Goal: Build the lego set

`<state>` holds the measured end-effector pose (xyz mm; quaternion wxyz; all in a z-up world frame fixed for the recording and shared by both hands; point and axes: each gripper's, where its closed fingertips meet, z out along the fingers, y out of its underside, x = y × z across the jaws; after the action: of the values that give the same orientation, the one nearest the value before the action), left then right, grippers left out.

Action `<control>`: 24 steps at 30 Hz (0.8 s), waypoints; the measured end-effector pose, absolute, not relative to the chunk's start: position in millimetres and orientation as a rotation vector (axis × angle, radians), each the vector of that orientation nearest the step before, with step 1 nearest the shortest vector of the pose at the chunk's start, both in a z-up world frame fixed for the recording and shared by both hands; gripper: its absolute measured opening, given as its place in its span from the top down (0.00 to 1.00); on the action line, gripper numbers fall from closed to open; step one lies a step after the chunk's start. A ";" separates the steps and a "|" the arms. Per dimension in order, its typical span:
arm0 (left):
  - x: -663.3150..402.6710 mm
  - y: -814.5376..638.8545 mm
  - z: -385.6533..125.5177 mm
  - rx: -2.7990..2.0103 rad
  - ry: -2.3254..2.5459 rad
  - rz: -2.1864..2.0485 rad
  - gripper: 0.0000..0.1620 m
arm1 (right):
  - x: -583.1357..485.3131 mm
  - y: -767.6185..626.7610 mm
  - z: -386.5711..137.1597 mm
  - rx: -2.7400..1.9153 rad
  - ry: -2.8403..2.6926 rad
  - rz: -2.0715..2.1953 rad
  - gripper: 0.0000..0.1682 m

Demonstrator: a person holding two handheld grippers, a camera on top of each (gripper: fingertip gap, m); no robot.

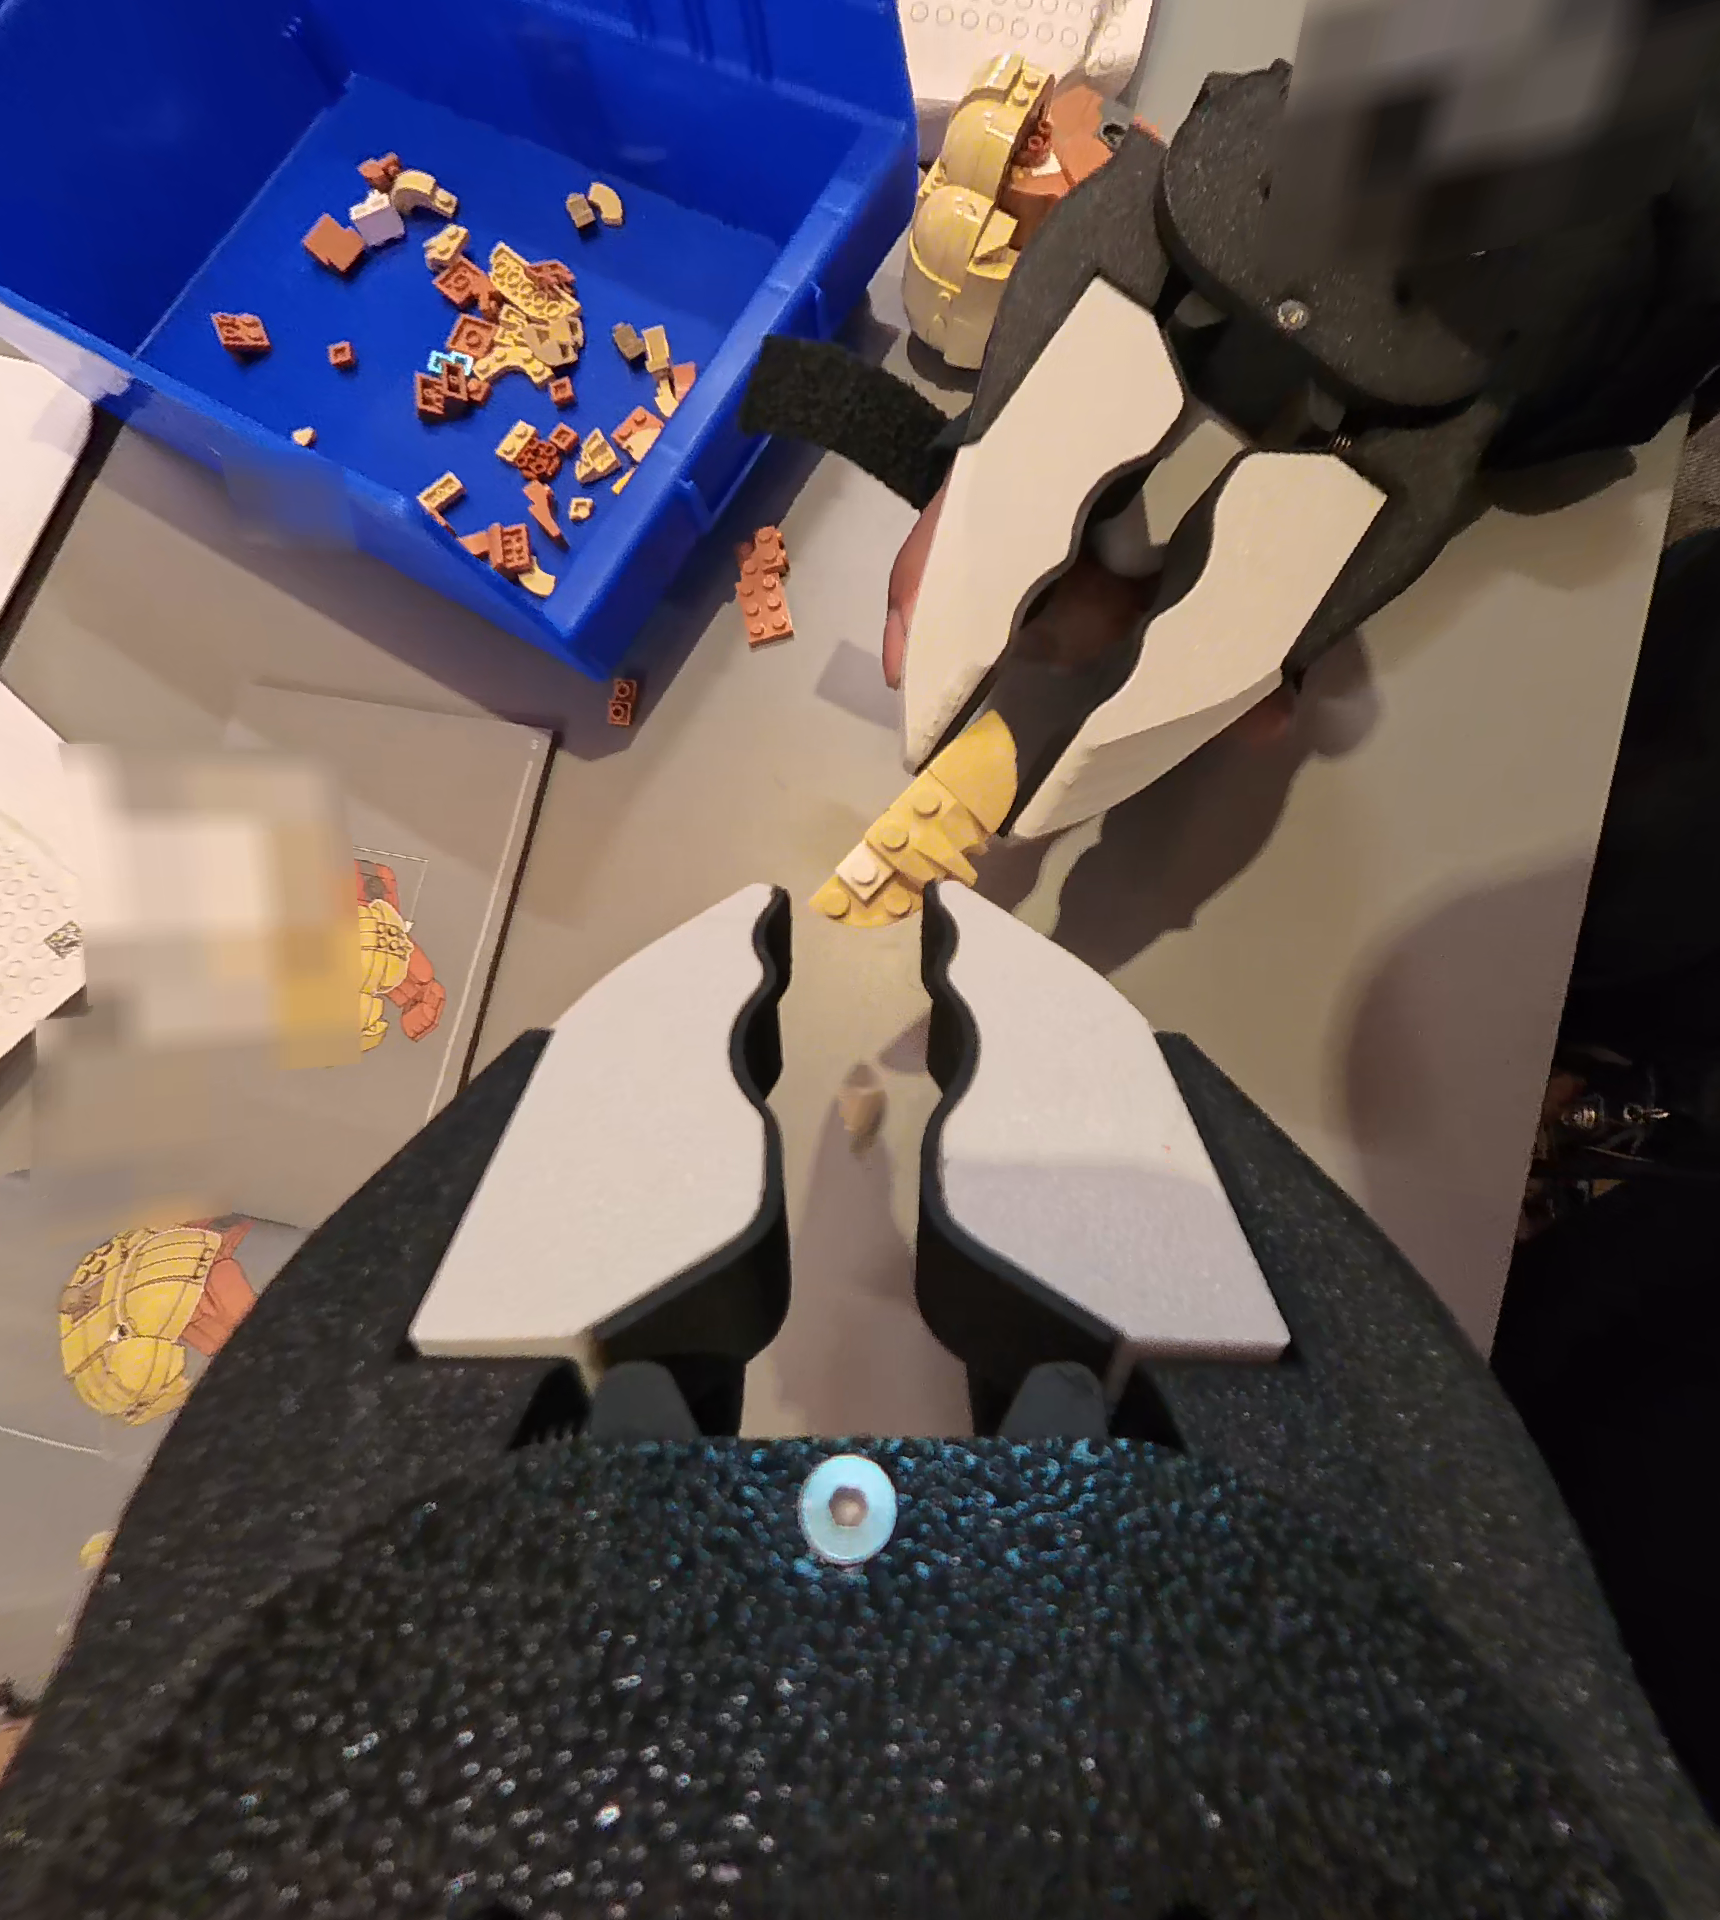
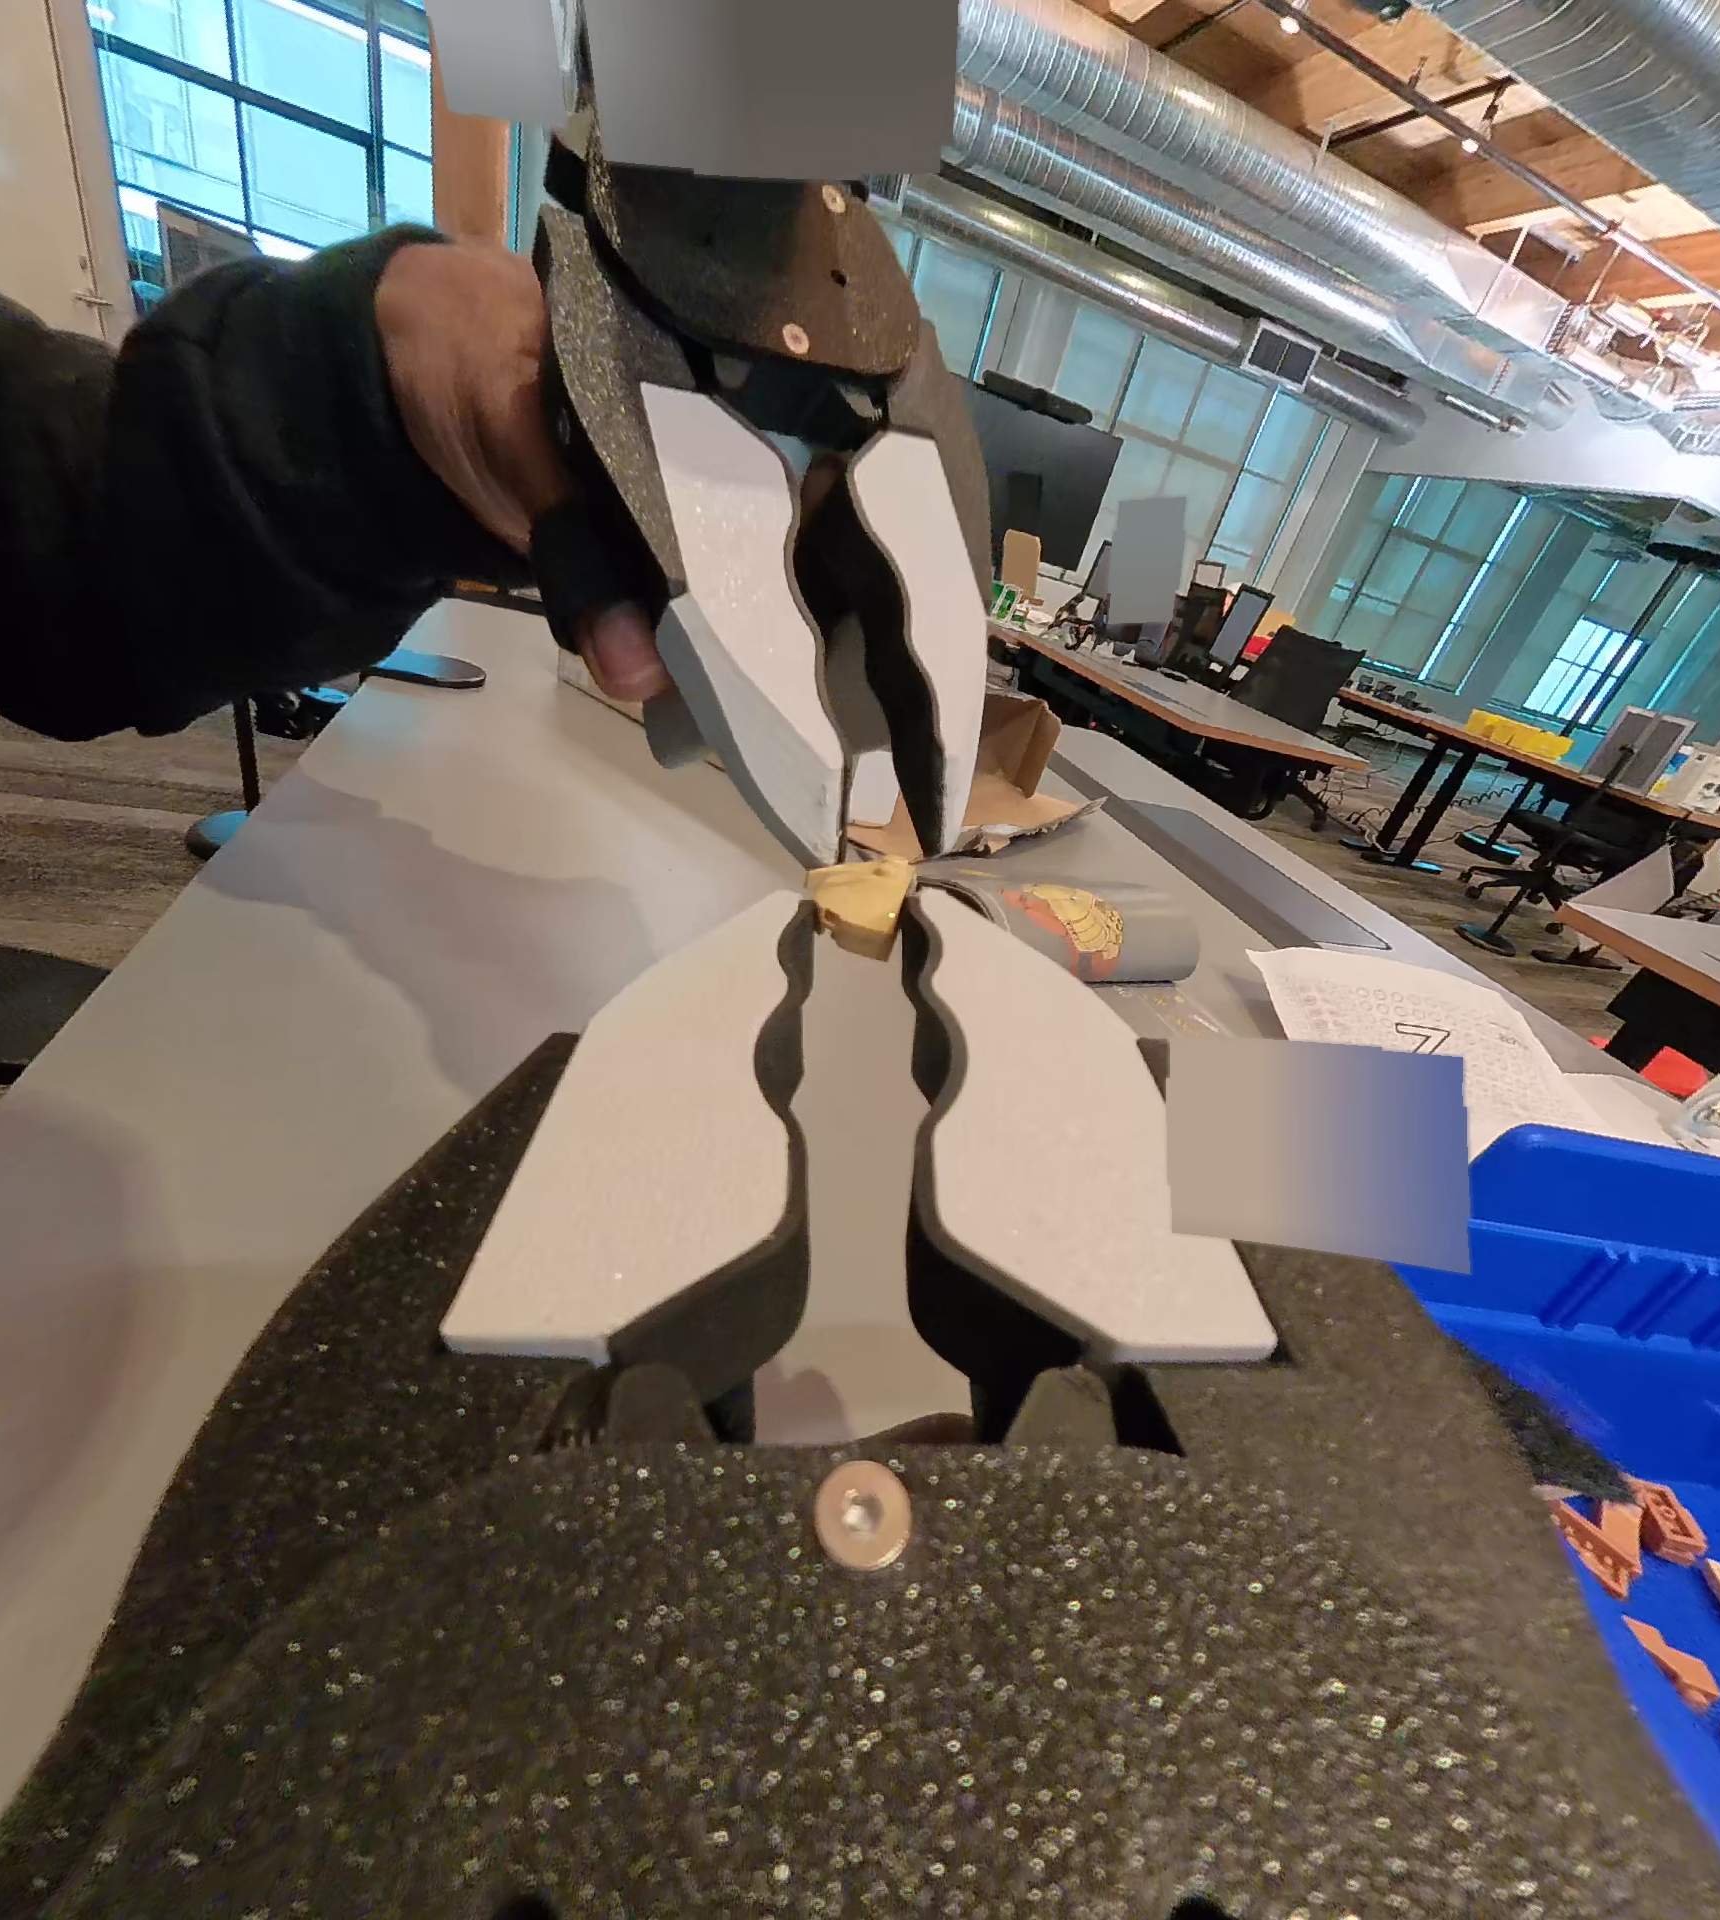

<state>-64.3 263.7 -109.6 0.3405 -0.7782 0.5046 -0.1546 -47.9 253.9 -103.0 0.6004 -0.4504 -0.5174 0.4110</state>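
Note:
My right gripper point(image 2: 858, 925) is shut on a small tan Lego sub-assembly point(image 2: 861, 909) of curved plates and holds it just above the grey table. In the left wrist view the right gripper point(image 1: 991, 795) reaches in from the upper right, and the tan sub-assembly point(image 1: 923, 842) sticks out of its tips. My left gripper point(image 1: 856, 899) is open, its tips on either side of the sub-assembly's free end. It comes down from above in the right wrist view point(image 2: 887, 847). A small tan piece point(image 1: 861, 1101) lies on the table between my left fingers.
A blue bin point(image 1: 814, 343) with several loose tan and brown bricks point(image 1: 513, 312) stands at the back left. A partly built tan and brown model point(image 1: 981, 208) stands behind it. Brown plates point(image 1: 762, 587) lie beside the bin. The instruction booklet point(image 1: 399, 935) lies left. The table edge point(image 1: 1562, 935) runs close on the right. The tips of both grippers are at nearly the same place.

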 end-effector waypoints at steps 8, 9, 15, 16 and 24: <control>-65.8 259.3 -115.9 -1.795 1.360 -0.692 0.82 | -44.9 252.7 -99.5 -1.040 -1.187 1.066 0.91; -65.8 258.4 -115.1 -1.753 1.364 -0.744 0.81 | -44.5 252.4 -98.9 -1.039 -1.186 1.085 0.91; -54.5 247.2 -104.6 -1.510 1.366 -1.038 0.80 | -45.0 246.2 -101.0 -1.031 -1.214 1.168 0.91; -52.4 245.3 -105.2 -1.484 1.380 -1.050 0.81 | -45.1 245.8 -101.6 -1.032 -1.219 1.171 0.91; -50.9 252.2 -111.8 -1.468 1.390 -0.975 0.89 | -46.8 250.7 -108.2 -1.067 -1.236 1.143 0.90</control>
<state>-50.9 252.2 -111.8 0.4335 -0.5895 0.5580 -0.3915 -46.8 250.7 -108.2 0.5434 -0.4496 -0.5205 0.4813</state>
